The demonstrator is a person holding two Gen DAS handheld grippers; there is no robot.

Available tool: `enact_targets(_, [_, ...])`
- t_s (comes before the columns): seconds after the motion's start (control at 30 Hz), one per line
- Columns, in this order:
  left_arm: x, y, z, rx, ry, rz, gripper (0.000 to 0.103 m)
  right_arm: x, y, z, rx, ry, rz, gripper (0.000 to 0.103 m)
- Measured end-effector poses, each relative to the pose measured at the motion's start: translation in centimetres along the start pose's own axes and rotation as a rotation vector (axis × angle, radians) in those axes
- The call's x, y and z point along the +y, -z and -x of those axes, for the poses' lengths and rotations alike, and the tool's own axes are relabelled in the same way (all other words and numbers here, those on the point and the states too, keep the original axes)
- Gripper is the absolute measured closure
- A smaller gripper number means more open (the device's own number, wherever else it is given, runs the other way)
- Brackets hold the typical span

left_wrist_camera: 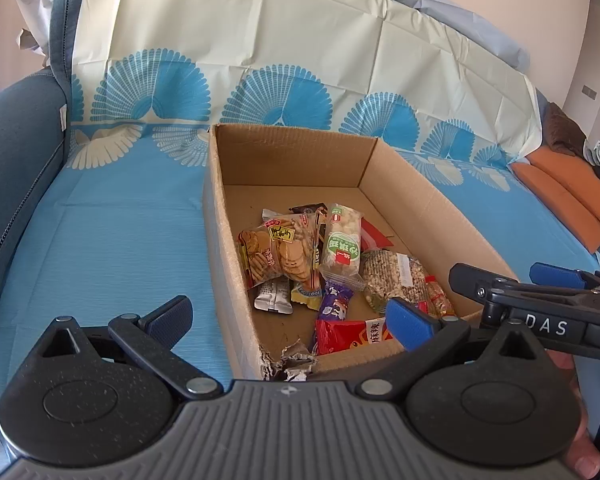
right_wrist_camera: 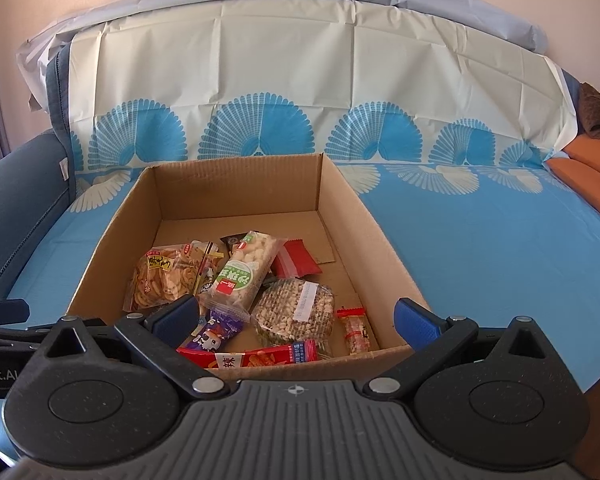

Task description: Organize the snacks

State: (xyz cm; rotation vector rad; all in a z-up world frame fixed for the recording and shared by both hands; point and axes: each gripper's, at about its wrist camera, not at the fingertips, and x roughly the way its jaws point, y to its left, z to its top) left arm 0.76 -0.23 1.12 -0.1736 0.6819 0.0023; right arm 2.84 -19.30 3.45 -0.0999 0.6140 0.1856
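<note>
Left claw (left_wrist_camera: 288, 320) blue-padded, jaws spread wide, empty — hovering at the near-left corner of the open brown cardboard box (right_wrist_camera: 364, 220) on the blue fan-print sofa cover (right_wrist_camera: 480, 232). Plastic-wrapped snack packets (right_wrist_camera: 236, 280) piled inside, near end. Right claw (right_wrist_camera: 296, 316) also spread apart, empty — over the box's near wall.

Your left gripper's (left_wrist_camera: 290, 322) right finger (left_wrist_camera: 410, 322) covers part of the red packet (left_wrist_camera: 340, 334) at the near end of the cardboard box (left_wrist_camera: 228, 264). Its near wall hides that packet's lower edge. The silver sachet (left_wrist_camera: 274, 298) lies half under the biscuit bag (left_wrist_camera: 280, 252), print unreadable.
</note>
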Motion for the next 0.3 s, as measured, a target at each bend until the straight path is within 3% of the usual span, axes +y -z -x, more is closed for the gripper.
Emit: enact_targets(0.3, [0.1,0.0,0.2,-0.010,0.009,0.001,0.000,-1.7,-1.1,0.2,-0.033,0.000,-0.103,0.001])
